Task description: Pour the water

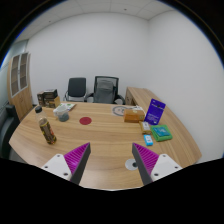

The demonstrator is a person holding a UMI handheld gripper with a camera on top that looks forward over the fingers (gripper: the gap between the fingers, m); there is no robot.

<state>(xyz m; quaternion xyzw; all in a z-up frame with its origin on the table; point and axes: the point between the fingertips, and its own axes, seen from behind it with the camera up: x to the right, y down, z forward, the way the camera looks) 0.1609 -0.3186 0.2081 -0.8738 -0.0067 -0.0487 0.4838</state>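
While the bench (100, 140) fills the middle of the frame, two chairs (92, 90) stand at upper centre. At left of centre, a bottle (46, 130) stands upright, long axis vertical. Low in frame, the tool (111, 160) is open, holding nothing.

Gripper held above the near edge of the desk (100, 135)

The gripper (110, 160) has its two fingers spread wide apart, magenta pads (75, 157) facing inward, nothing between them.
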